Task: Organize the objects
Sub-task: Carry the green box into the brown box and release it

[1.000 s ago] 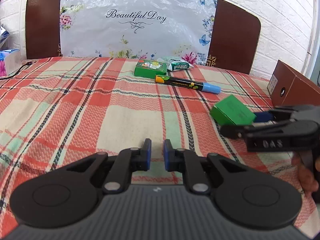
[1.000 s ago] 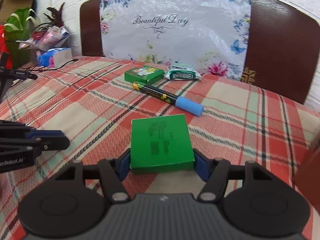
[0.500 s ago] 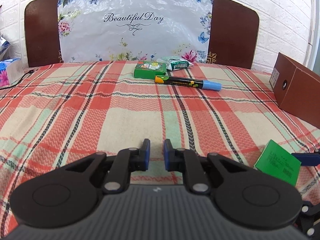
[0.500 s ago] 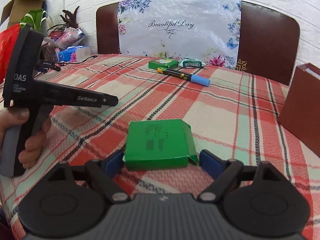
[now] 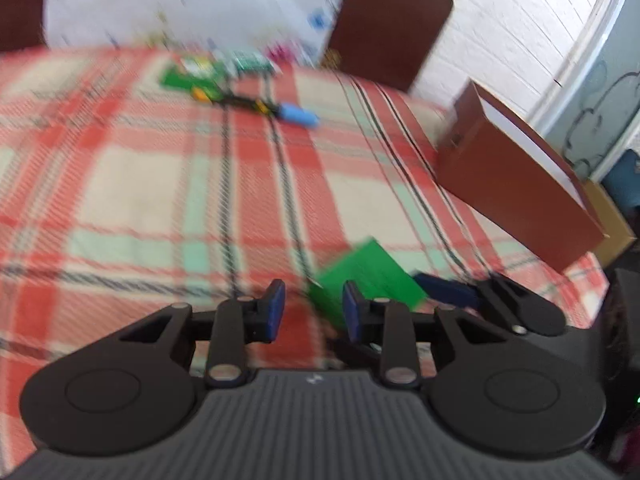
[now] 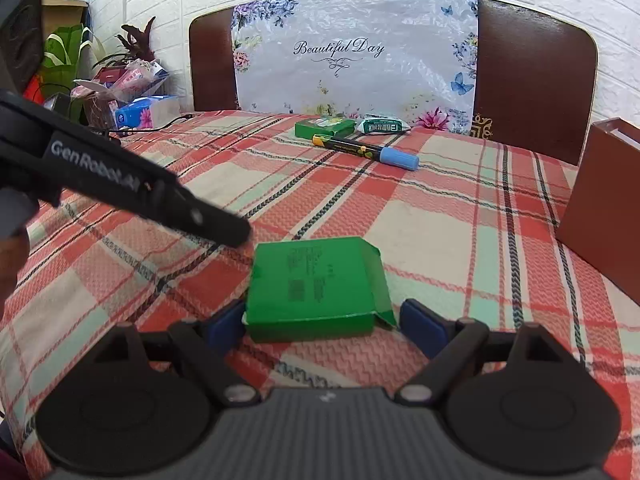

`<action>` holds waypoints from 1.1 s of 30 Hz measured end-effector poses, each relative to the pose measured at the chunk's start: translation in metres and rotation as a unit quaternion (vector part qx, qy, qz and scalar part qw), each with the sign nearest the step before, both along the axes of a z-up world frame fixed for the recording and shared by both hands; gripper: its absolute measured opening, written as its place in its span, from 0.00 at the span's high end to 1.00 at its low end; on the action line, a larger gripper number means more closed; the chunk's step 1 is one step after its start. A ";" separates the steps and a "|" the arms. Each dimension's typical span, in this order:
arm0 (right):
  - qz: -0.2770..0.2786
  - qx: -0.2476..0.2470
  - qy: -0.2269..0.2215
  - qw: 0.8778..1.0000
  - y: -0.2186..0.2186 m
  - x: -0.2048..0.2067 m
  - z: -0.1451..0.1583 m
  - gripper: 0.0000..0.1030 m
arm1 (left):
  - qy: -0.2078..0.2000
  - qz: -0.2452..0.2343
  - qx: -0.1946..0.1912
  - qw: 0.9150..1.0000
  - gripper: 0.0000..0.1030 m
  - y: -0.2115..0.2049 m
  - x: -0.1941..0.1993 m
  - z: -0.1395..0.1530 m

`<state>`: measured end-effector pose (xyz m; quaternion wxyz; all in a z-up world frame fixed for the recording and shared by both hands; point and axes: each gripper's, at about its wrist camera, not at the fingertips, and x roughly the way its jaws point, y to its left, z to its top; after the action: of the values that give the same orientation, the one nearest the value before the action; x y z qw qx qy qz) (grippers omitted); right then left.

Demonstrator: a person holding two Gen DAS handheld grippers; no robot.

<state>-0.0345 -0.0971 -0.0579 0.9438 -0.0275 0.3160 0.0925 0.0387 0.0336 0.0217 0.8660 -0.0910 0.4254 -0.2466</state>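
The right tool [image 6: 322,322] is seen spread wide around a green box [image 6: 316,286]; its left pad looks to be touching the box, the right pad is apart, so no firm grip is shown. The box is laid flat on the plaid-covered bench [image 6: 440,216]. The left tool [image 5: 312,310] is held partly open and empty, just beside the box. Farther back, a marker [image 6: 366,151], another green box [image 6: 324,127] and a packet [image 6: 382,125] are seen; a brown box [image 6: 608,204] is at right.

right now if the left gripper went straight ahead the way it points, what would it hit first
Most likely the flat green cardboard box, lying just past the left gripper and a little right of its open jaws. The picture is motion-blurred, so depth is uncertain; the right gripper straddles that box.
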 end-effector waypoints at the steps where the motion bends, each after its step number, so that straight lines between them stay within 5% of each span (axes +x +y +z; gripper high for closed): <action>1: 0.000 0.004 0.000 1.000 -0.001 0.000 0.000 0.17 | 0.016 -0.008 -0.008 1.000 0.65 -0.006 0.002 -0.005; 4: -0.003 0.007 -0.004 1.000 -0.003 -0.001 0.001 0.39 | 0.045 -0.012 -0.037 0.998 0.66 -0.017 0.009 -0.011; 7: -0.031 0.022 -0.012 0.999 -0.014 -0.001 0.006 0.40 | 0.037 -0.029 -0.028 0.999 0.67 -0.038 0.018 0.007; 11: -0.083 -0.005 -0.106 0.991 -0.043 -0.009 0.042 0.40 | -0.040 -0.087 -0.033 0.995 0.67 -0.086 0.030 0.061; 16: -0.179 -0.025 -0.188 0.965 -0.112 0.001 0.085 0.40 | -0.122 -0.154 -0.027 0.980 0.67 -0.175 0.053 0.108; 24: -0.261 -0.006 -0.140 0.955 -0.207 0.060 0.079 0.37 | -0.129 -0.144 0.020 0.981 0.66 -0.266 0.103 0.084; 28: -0.277 -0.011 -0.125 0.953 -0.216 0.073 0.061 0.30 | -0.148 -0.134 0.070 0.977 0.65 -0.266 0.097 0.072; 33: -0.284 -0.016 -0.186 0.940 -0.189 0.033 0.065 0.25 | -0.193 -0.144 0.026 0.970 0.64 -0.218 0.059 0.090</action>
<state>-0.0016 -0.2859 0.0069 0.9723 0.0321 0.1306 -0.1914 0.0973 -0.1841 0.1119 0.8892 0.0435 0.2647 -0.3706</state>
